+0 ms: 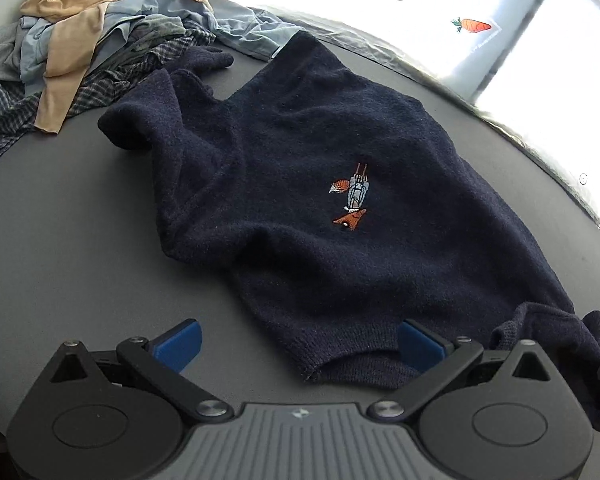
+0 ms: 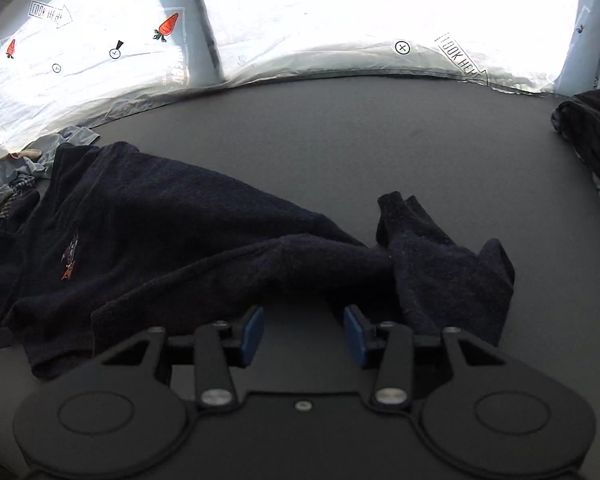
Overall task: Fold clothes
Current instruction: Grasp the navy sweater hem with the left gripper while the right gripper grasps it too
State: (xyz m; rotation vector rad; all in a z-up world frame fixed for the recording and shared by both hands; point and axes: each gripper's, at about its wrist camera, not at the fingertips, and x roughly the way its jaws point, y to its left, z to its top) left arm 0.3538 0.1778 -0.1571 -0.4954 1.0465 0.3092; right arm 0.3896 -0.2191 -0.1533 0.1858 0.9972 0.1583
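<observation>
A navy sweater (image 1: pixel 340 168) is lying spread on the grey table (image 1: pixel 60 240), with a small embroidered emblem (image 1: pixel 350 196) on its chest, and it is reaching from the pile of other clothes (image 1: pixel 72 52) toward the near edge. The left gripper (image 1: pixel 298 344) is hanging low over the ribbed hem (image 1: pixel 340 354), its blue pads (image 1: pixel 178 344) standing wide apart with the hem lying between them but not pressed. The right gripper (image 2: pixel 304 334) is pointing down beside a crumpled sleeve (image 2: pixel 440 264); its jaws are standing partly apart, and only bare table is showing between them. The sleeve is touching or nearly touching the right pad (image 2: pixel 354 336), but the dark cloth is making this hard to judge. Another dark garment (image 2: pixel 592 140) is lying at the far right of the table, well apart from the sweater.
</observation>
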